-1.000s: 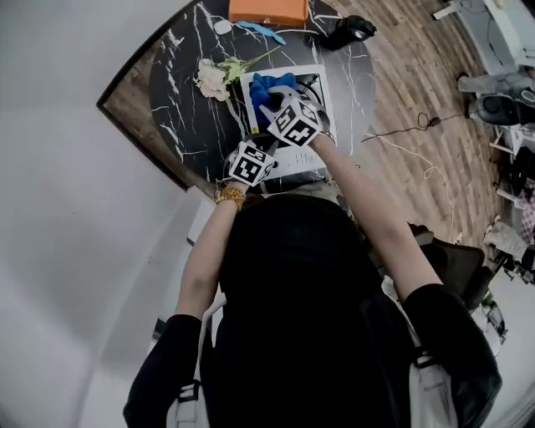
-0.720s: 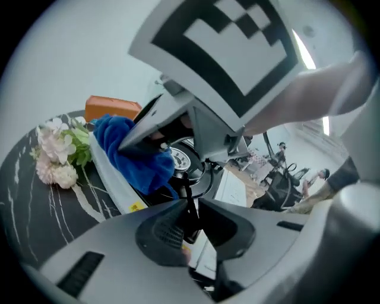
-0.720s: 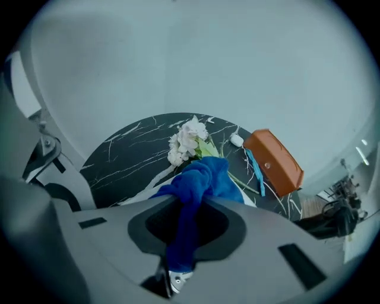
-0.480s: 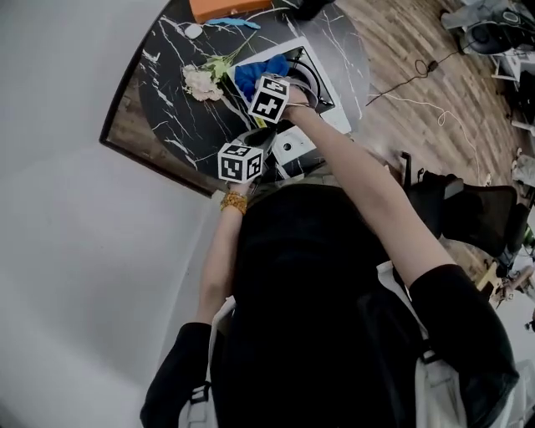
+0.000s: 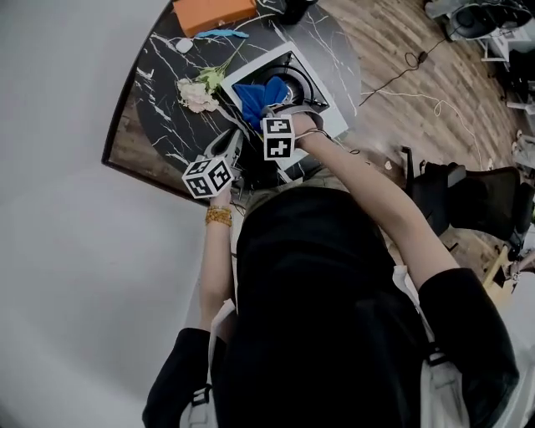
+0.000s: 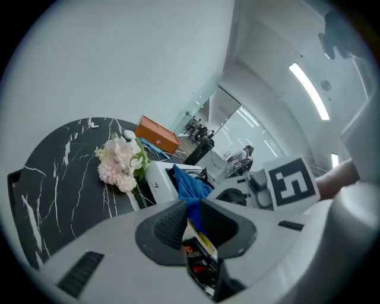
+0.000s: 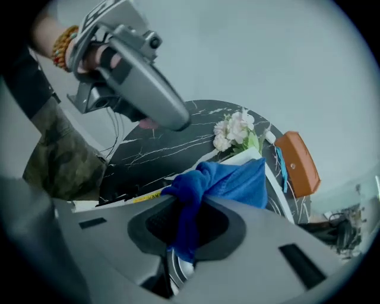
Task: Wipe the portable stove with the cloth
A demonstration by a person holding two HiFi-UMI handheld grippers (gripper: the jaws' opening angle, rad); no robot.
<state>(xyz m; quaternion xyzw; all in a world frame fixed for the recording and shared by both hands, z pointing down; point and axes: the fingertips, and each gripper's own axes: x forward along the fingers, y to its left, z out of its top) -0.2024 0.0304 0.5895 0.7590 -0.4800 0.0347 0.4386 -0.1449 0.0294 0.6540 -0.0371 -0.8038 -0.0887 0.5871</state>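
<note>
- The cloth is blue. One bunched end is clenched tightly between the two jaws of the right gripper, and the rest spreads out in front of its fingertips.
- In the head view the cloth lies on the portable stove, just ahead of the right gripper, which points steeply down at it.
- The portable stove is white with a black top and a round burner. It stands on the table, under and in front of the right gripper.
- The table is black with white veins, like marble.
- The left gripper is just beside the right gripper, on its left side, near the stove's near-left corner. Whether it touches the stove cannot be told.
- In the left gripper view the jaws of the left gripper stand a little apart. They have just been opening a little, and they hold nothing.
- Through this narrow gap the cloth shows further ahead, with the white side of the portable stove to its left.
- A bunch of pale flowers lies on the table ahead of the left gripper, just beside the left side of the stove.
- An orange box stands at the far edge of the table, well beyond both grippers.
- The wrist behind the left gripper wears a bead bracelet.
</note>
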